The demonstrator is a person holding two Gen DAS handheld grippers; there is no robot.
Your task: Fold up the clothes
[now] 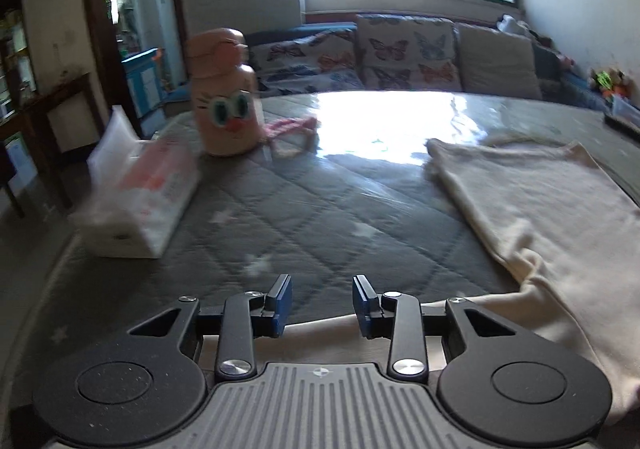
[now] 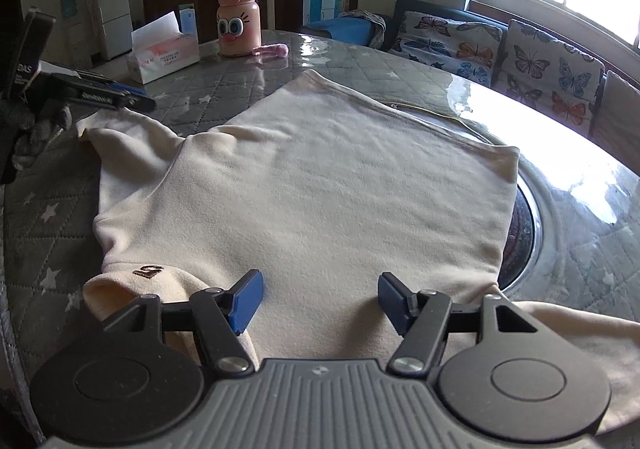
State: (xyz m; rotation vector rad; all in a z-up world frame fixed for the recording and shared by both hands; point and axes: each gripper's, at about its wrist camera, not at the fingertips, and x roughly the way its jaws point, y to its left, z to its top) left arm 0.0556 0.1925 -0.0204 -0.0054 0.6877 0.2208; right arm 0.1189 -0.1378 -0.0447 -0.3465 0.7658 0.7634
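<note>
Right tool (image 2: 320,303) gapes wide over the cream sweater (image 2: 320,189) — left tool (image 1: 322,303) narrower, both empty.

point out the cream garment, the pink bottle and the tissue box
cream garment (image 2: 320,185), right wrist view, middle of its flat body
pink bottle (image 2: 238,25), right wrist view, its cartoon face
tissue box (image 2: 164,59), right wrist view, its front side

My cream fleece top (image 2: 320,185) lies flat on the grey quilted table cover, mostly smooth. One sleeve trails off to the left. A cuff with a small brown embroidered logo (image 2: 147,271) lies folded in at the near left, the hem toward the far edge.
</note>
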